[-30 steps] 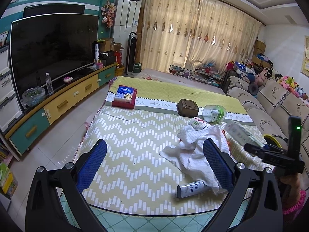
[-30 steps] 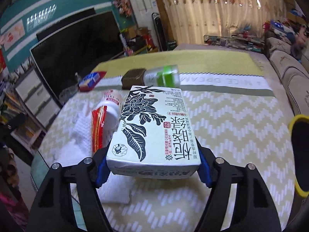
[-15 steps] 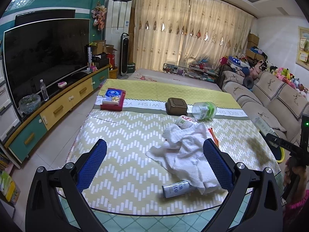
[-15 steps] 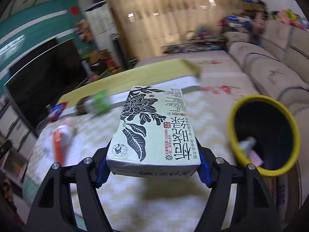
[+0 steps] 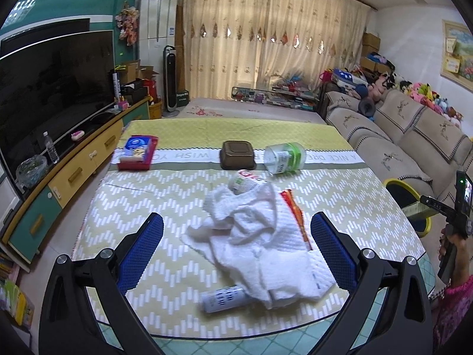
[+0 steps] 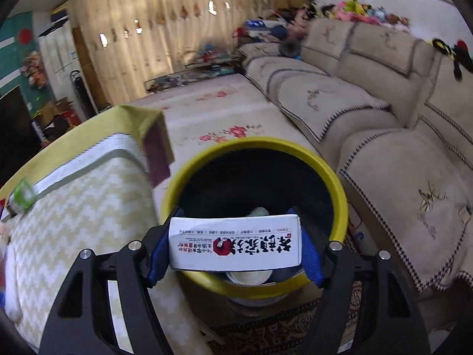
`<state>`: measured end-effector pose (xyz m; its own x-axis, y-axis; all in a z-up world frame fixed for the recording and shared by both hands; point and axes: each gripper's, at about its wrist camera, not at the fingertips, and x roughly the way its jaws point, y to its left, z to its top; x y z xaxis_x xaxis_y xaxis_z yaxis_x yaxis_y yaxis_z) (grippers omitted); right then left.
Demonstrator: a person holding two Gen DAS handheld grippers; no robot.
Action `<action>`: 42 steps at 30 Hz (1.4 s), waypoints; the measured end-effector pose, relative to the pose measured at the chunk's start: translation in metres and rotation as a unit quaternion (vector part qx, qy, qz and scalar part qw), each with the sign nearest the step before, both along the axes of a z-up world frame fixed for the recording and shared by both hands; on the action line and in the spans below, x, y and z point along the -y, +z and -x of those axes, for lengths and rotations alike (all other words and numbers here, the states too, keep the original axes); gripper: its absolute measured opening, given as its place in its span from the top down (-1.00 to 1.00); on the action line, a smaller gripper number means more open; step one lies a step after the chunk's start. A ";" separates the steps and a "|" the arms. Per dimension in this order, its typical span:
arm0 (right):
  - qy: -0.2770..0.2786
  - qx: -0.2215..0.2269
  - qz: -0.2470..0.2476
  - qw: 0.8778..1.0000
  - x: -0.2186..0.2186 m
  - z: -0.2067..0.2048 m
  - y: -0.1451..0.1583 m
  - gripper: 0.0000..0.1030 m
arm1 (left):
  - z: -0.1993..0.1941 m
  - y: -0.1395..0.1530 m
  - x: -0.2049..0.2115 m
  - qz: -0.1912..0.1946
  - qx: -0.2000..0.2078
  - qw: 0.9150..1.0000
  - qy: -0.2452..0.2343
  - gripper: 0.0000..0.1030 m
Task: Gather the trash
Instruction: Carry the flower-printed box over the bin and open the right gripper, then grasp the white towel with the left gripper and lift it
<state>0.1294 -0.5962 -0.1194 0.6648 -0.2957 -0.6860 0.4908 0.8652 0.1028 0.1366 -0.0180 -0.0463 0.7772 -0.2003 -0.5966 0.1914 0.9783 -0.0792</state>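
Observation:
My right gripper (image 6: 235, 244) is shut on a white carton (image 6: 235, 244) with black and red print, held over the mouth of a yellow-rimmed black bin (image 6: 254, 153) beside the table; some trash lies inside. The left wrist view shows that bin (image 5: 399, 185) off the table's right edge, with the right gripper's body (image 5: 455, 210) and a hand beside it. My left gripper (image 5: 236, 248) hangs open above the near table edge, nothing between its blue pads. Below it lie a crumpled white towel (image 5: 260, 245), a white tube (image 5: 224, 298), an orange wrapper (image 5: 294, 210), a small white bottle (image 5: 246, 179) and a green-labelled jar (image 5: 283, 158).
A brown lidded box (image 5: 237, 154) and a red tray with a blue packet (image 5: 137, 152) sit at the table's far side. A beige sofa (image 6: 384, 136) runs close behind the bin. A TV cabinet (image 5: 74, 171) lines the left wall.
My right gripper swung the carton from above the table rightward to over the bin and tipped it downward. The left gripper drifted a little sideways along the table; the items on the table stayed put.

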 end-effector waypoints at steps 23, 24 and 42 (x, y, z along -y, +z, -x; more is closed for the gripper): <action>0.008 0.026 0.022 0.999 -0.008 -0.008 0.019 -0.59 | -0.035 -0.036 0.051 -0.015 -0.058 0.995 -0.084 -0.26; 0.011 0.025 0.022 0.999 -0.009 -0.009 0.019 -0.59 | -0.038 -0.040 0.049 -0.013 -0.067 0.994 -0.086 -0.19; 0.031 0.017 0.019 0.999 -0.019 -0.013 0.013 -0.59 | -0.049 -0.053 0.045 -0.017 -0.089 0.991 -0.095 0.87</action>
<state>0.1427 -0.5776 -0.1065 0.7051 -0.2788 -0.6520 0.4332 0.8973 0.0848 0.1852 -0.0629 -0.0995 0.6091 -0.3111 -0.7295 0.3593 0.9283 -0.0959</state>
